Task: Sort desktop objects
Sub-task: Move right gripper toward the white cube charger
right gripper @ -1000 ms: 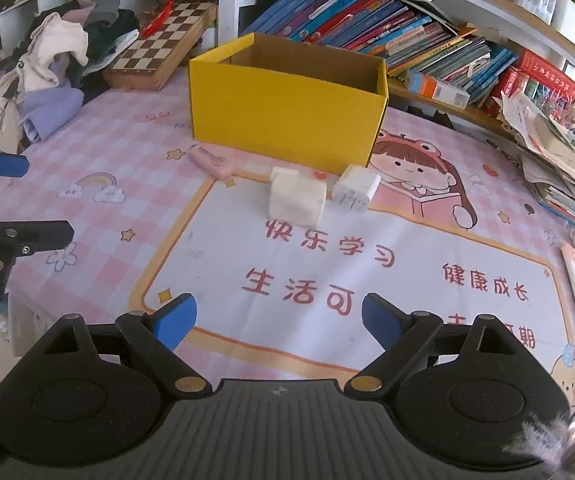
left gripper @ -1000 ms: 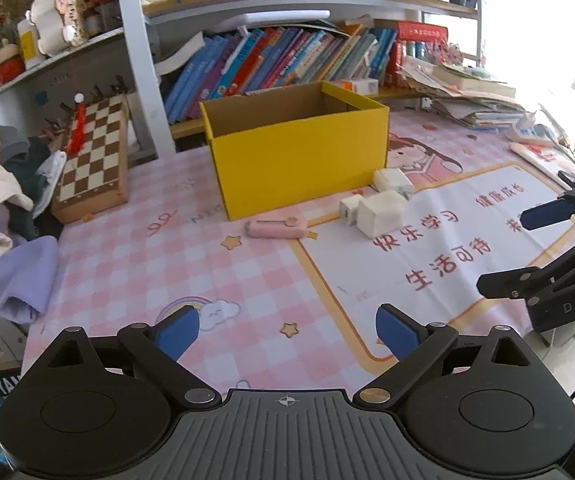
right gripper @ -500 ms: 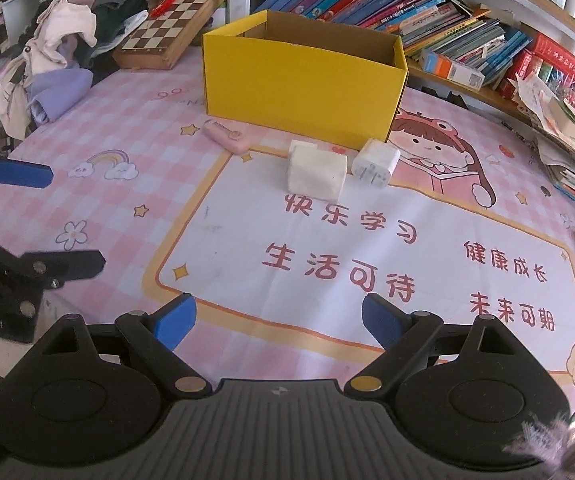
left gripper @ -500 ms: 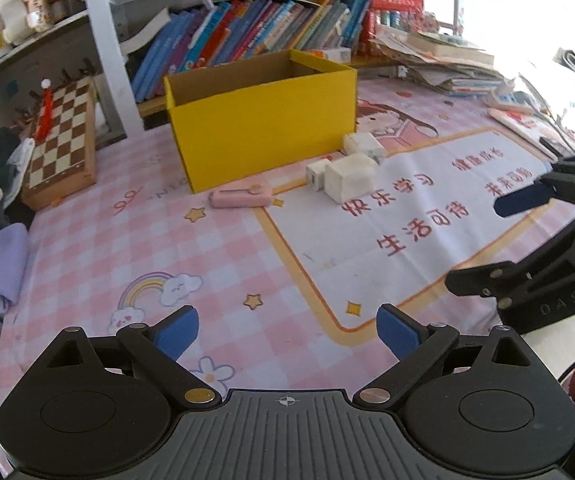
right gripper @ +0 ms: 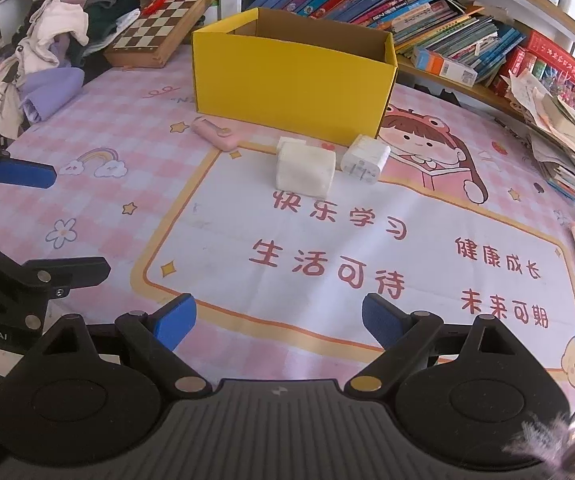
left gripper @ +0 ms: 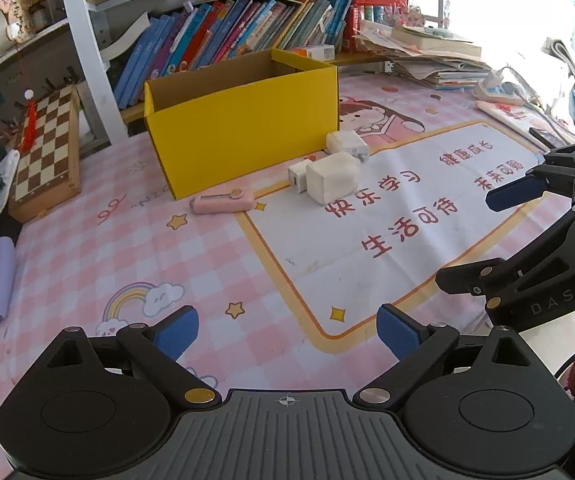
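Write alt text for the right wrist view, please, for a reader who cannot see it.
The open right gripper hovers over a pink desk mat, empty. Ahead lie a pink utility knife and white chargers before an open yellow box; the left gripper is at left.

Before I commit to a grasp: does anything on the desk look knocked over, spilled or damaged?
Nothing stands out. The yellow box stands upright and open; the pink utility knife and three white chargers lie loose on the mat before it, unspilled.
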Demonstrator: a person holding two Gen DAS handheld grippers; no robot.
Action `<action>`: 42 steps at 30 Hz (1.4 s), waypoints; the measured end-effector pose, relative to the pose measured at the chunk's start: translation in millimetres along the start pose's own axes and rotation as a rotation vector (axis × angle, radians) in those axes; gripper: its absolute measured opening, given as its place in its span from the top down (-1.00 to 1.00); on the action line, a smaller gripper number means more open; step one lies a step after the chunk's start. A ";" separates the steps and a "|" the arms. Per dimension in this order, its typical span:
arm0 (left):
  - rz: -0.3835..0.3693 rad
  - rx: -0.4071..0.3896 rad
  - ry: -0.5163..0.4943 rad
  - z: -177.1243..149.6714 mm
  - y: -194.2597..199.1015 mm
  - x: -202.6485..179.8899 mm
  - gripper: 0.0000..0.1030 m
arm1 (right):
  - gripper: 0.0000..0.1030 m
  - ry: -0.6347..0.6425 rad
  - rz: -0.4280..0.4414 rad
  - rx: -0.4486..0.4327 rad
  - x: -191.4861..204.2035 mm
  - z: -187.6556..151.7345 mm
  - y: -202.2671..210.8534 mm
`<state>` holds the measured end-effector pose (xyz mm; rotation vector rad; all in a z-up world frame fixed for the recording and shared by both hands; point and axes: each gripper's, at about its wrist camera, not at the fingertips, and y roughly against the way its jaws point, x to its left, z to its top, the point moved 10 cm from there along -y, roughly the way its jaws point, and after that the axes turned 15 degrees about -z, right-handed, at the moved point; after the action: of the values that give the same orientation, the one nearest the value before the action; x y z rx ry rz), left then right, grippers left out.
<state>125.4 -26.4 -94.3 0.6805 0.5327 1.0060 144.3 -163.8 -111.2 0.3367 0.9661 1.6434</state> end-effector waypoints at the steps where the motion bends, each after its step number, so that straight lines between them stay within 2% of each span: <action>1: 0.000 -0.001 -0.001 0.6 -0.5 -0.1 -0.89 | -0.75 0.001 -0.001 0.000 -0.5 0.4 -0.6; 33: 0.014 -0.003 0.011 30.9 -28.5 11.5 -0.89 | -0.69 -0.009 0.004 -0.008 -24.4 33.5 -34.8; 42: 0.042 -0.018 0.039 37.7 -32.6 19.7 -0.89 | -0.53 0.012 0.037 -0.014 -21.5 52.7 -51.5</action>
<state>178.8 -30.8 -94.3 0.6596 0.5443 1.0641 221.0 -160.7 -110.8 0.3373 0.9623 1.6871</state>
